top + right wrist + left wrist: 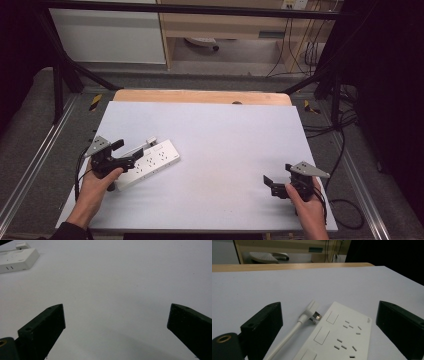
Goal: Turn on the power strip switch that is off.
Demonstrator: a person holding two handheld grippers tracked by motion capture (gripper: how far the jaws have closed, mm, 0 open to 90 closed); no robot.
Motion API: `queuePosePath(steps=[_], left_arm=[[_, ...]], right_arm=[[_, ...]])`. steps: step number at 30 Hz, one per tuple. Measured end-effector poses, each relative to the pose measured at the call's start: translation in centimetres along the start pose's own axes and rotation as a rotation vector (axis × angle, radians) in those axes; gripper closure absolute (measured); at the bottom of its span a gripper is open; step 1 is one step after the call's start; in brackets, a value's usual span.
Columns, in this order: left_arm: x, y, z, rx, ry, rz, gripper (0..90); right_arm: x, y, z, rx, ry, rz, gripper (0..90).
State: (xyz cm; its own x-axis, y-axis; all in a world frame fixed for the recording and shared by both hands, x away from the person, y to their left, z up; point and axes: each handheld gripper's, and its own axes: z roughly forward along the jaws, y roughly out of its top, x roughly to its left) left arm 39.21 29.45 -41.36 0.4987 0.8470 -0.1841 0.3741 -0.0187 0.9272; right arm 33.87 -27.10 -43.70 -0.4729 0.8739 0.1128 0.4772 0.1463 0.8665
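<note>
Power strip (150, 162) sits flat on my worktop (225, 145) over on the left side, white, lying at an angle, with its plug (313, 312) and cable (287, 338) resting right next to it. My left tool (120, 159) hovers just over the near end of the strip, jaws spread wide with nothing pinched, the strip and cable lying below the gap. My right tool (274, 186) is way off on the right, jaws wide apart too, over bare worktop.

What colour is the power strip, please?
White; the power strip shows best in the left gripper view.
</note>
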Motion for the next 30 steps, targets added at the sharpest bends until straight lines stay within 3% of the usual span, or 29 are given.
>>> queuePosePath(steps=[11,19,30], left_arm=[[-0.1,0.3,-0.7,-0.06,-0.001,0.008,6.1],[-0.4,0.4,-1.6,-0.03,-0.026,-0.006,6.3],[-0.5,2.7,-4.5,-0.061,0.003,0.001,9.4]], right_arm=[[0.0,0.0,0.0,-0.003,-0.001,0.0,2.0],[-0.1,-0.1,-0.1,-0.003,-0.004,0.006,2.1],[-0.2,-0.1,0.0,-0.002,-0.001,0.004,2.0]])
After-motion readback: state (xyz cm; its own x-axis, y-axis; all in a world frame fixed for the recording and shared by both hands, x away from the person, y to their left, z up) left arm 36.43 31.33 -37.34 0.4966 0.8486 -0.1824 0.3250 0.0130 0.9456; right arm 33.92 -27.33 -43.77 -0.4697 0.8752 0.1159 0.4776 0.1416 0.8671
